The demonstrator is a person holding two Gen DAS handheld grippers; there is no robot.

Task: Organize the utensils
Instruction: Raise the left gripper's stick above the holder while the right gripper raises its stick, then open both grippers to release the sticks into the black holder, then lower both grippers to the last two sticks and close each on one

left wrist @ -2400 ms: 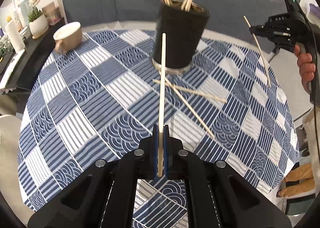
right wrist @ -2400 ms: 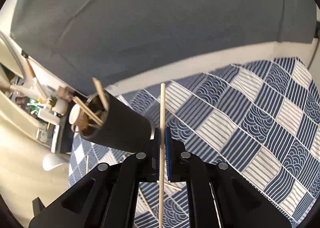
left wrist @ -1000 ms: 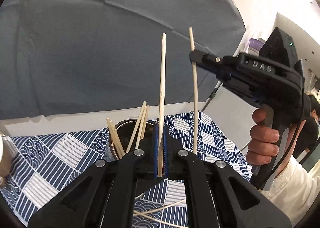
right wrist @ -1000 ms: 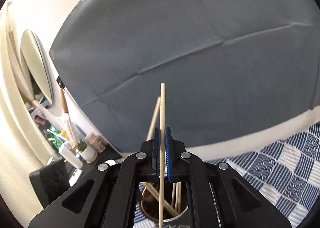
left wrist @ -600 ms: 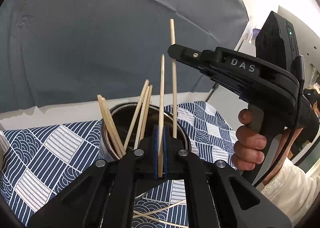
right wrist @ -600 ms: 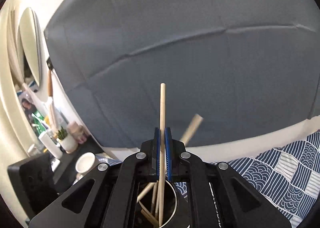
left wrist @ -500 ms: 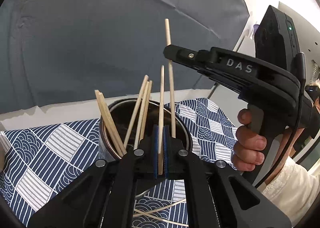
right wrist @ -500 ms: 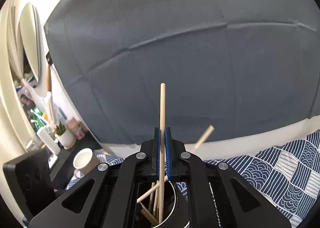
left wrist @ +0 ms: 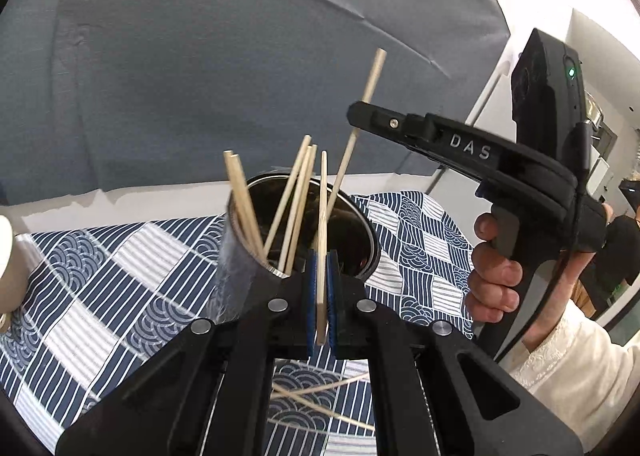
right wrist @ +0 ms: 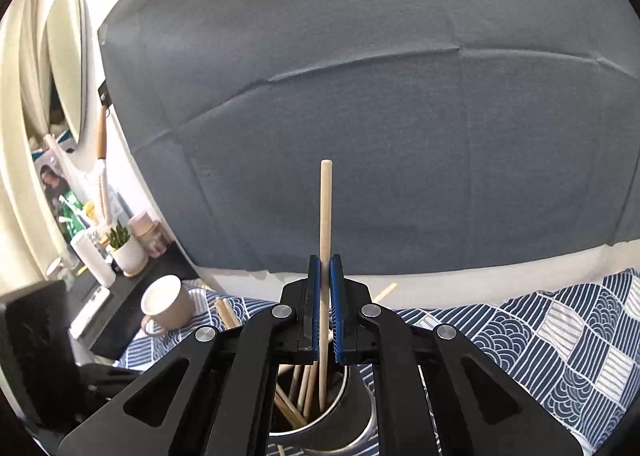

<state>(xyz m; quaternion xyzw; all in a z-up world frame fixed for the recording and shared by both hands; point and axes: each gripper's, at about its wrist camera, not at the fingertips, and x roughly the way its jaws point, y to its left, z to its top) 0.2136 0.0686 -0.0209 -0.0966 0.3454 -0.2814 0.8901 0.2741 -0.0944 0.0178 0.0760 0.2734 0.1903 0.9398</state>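
A dark cylindrical holder (left wrist: 240,280) (right wrist: 356,416) with a metal rim stands on the blue patterned tablecloth (left wrist: 100,276) and has several wooden chopsticks leaning in it. My left gripper (left wrist: 320,276) is shut on a chopstick (left wrist: 322,215), held upright just in front of the holder's mouth. My right gripper (left wrist: 358,111) (right wrist: 326,268) is shut on another chopstick (left wrist: 352,143) (right wrist: 325,215), whose lower end dips inside the holder's rim. A hand (left wrist: 492,280) grips the right tool's handle.
Loose chopsticks (left wrist: 320,396) lie crossed on the cloth below the left gripper. A beige mug (right wrist: 164,304) sits at the table's left edge. Beyond it a dark shelf (right wrist: 132,296) carries a potted plant (right wrist: 124,248) and bottles. A grey cloth backdrop (right wrist: 360,115) hangs behind.
Both grippers have sunk toward the holder. The right gripper's chopstick has tilted and its lower end has gone deeper into the holder. The left chopstick has come lower before the rim.
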